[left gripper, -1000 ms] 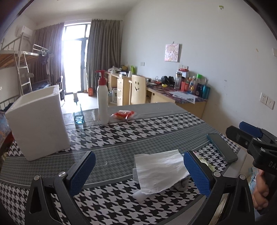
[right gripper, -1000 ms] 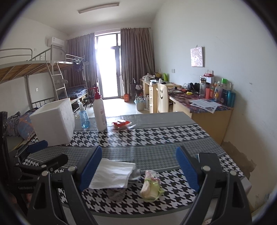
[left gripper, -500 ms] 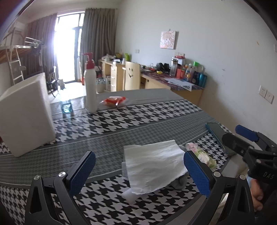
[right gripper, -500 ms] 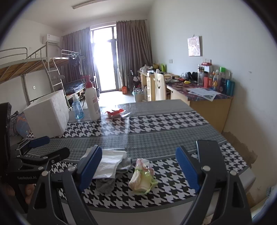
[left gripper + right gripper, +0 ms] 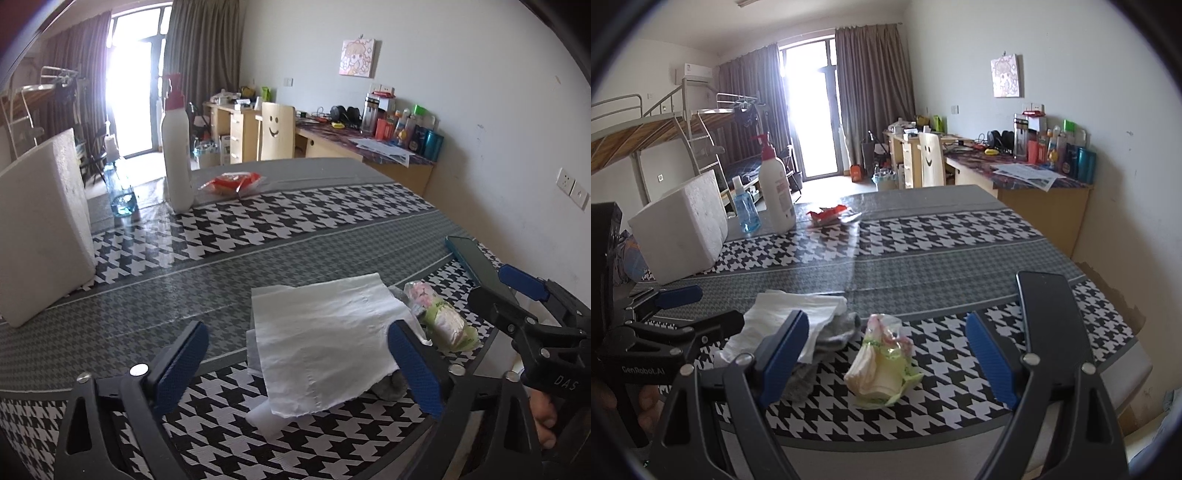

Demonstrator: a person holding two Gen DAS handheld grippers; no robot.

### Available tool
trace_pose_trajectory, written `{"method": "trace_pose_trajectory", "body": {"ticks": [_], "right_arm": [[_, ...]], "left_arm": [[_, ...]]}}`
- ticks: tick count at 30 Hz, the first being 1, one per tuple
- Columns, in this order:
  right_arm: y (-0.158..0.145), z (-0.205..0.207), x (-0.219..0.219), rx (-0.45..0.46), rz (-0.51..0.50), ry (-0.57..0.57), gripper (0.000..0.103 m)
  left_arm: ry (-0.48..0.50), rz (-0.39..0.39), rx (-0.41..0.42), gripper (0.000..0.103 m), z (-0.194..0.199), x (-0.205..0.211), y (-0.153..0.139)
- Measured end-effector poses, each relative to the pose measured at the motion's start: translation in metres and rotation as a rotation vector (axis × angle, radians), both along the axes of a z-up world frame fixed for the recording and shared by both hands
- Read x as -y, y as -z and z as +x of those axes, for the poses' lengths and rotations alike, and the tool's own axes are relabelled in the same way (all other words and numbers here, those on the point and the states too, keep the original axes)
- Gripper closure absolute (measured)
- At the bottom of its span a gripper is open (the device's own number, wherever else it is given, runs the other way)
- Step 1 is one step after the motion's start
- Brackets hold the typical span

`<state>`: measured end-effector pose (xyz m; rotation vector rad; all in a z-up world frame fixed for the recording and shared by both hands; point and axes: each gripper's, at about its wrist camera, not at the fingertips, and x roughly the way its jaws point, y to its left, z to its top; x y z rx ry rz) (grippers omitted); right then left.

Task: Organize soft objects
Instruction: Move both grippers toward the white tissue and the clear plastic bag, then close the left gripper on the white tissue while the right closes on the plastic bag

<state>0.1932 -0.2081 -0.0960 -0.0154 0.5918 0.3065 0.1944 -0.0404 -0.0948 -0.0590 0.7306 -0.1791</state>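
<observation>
Both grippers hover with jaws spread wide and empty: the left gripper [image 5: 299,363] above the white tissue [image 5: 325,341] near the table's [image 5: 258,258] near edge, the right gripper [image 5: 886,354] over the small green-and-pink packet [image 5: 882,363]. A grey sock [image 5: 833,334] peeks out from under the tissue, just left of the packet, and a dark phone [image 5: 1049,314] lies to the right.

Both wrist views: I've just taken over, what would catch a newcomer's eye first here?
The white paper towel draped over a grey sock near the table's front edge, with a small pastel tissue pack just right of it. Both grippers, left gripper and right gripper, hover with jaws wide. Farther back stand a white foam box and pump bottle.
</observation>
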Motion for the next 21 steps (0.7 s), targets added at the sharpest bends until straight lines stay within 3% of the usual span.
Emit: {"method": "trace_pose_trajectory", "body": {"ticks": [10, 18, 21], "right_arm": [[0.008, 0.005, -0.002, -0.025, -0.002, -0.006, 0.013], [0.015, 0.008, -0.002, -0.046, -0.01, -0.006, 0.013], [0.02, 0.009, -0.001, -0.063, -0.008, -0.005, 0.013]], "left_arm": [[0.001, -0.008, -0.098, 0.031, 0.015, -0.001, 0.021], [-0.009, -0.017, -0.137, 0.033, 0.022, -0.005, 0.03], [-0.004, -0.018, -0.156, 0.044, 0.024, -0.005, 0.035]]}}
